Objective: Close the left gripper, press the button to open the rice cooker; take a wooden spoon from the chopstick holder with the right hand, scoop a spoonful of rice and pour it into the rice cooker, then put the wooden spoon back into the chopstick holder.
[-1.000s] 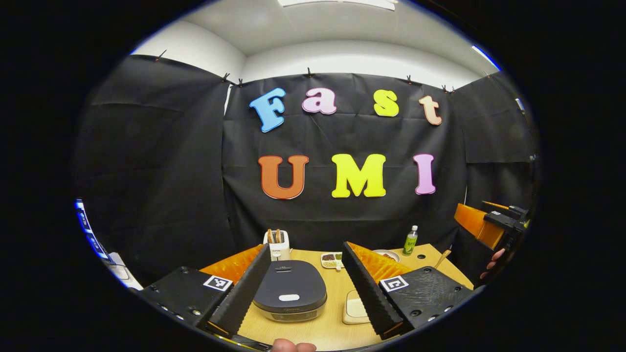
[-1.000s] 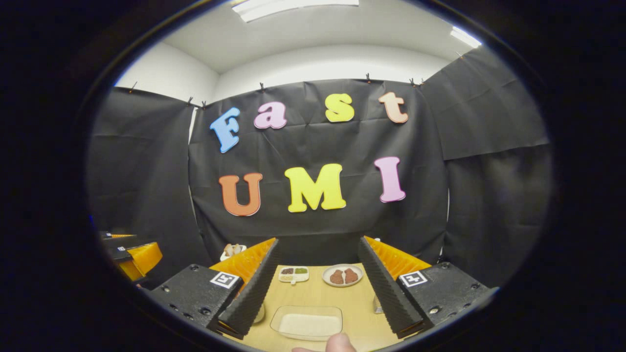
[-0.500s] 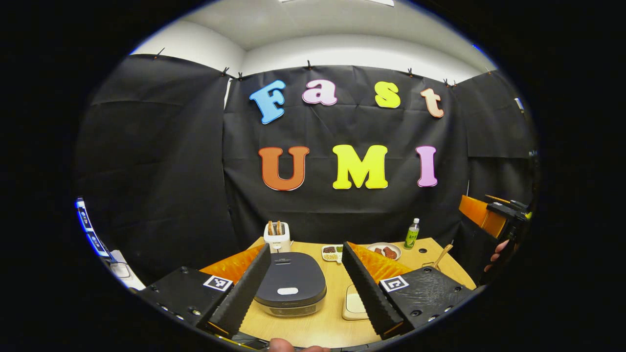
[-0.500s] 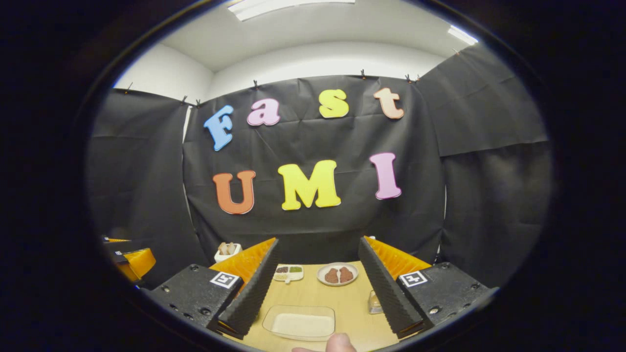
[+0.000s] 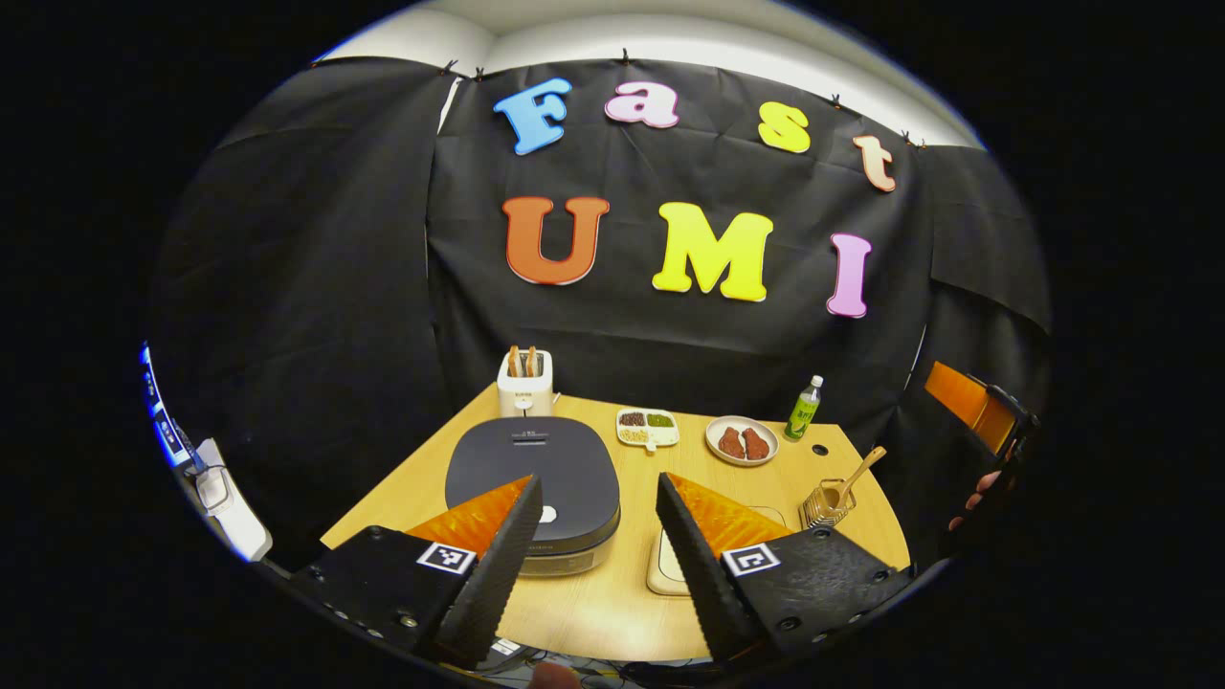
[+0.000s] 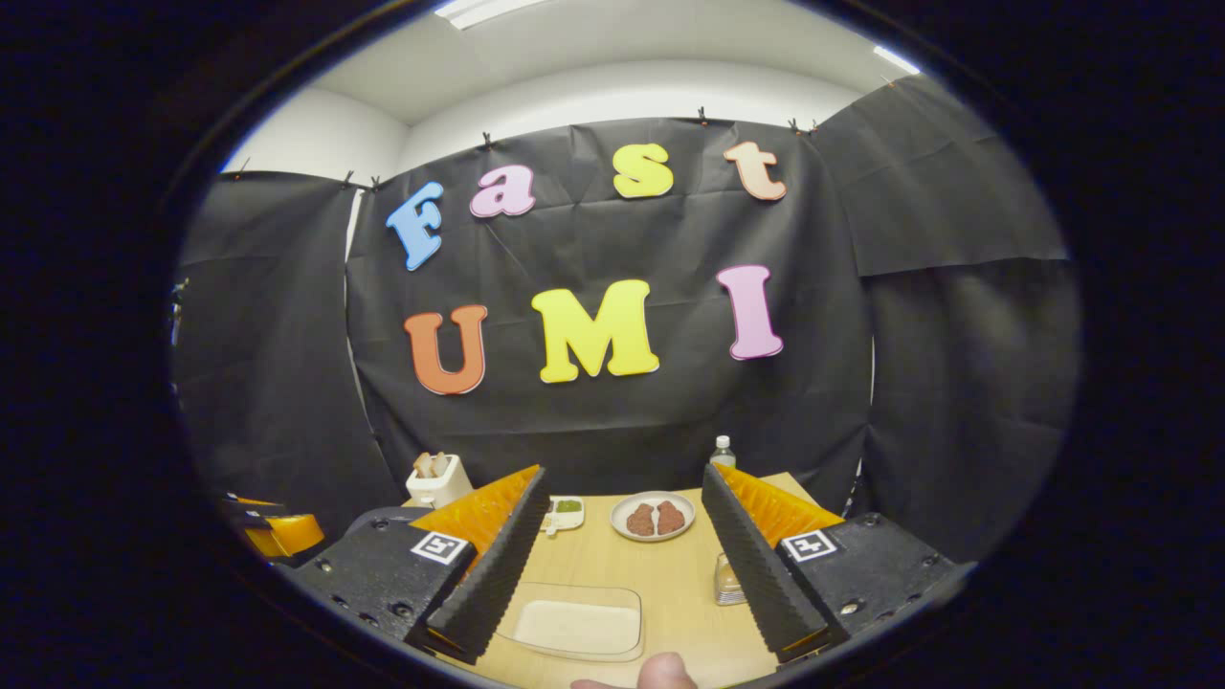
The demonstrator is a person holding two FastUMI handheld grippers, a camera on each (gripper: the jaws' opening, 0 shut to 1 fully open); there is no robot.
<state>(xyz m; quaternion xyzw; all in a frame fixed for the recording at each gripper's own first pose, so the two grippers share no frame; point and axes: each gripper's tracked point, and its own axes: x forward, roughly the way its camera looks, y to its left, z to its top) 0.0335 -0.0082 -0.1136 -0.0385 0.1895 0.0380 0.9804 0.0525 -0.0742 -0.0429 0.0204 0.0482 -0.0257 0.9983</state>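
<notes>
The dark grey rice cooker sits with its lid down on the wooden table; its white button shows beside my left finger. My left gripper hovers open above the cooker's front, holding nothing. A wooden spoon leans in the wire chopstick holder at the right. The tray of rice lies low between the fingers of my right gripper, which is open and holds nothing. The chopstick holder peeks out beside its right finger.
At the back stand a white toaster, a divided dish, a plate of meat and a green bottle. A hand holds the other gripper at the table's right edge. A thumb shows at the bottom.
The left gripper has risen and tipped downward, so more of the table and the cooker's top show; its jaws stand slightly narrower. The right gripper has drifted a little to the right.
</notes>
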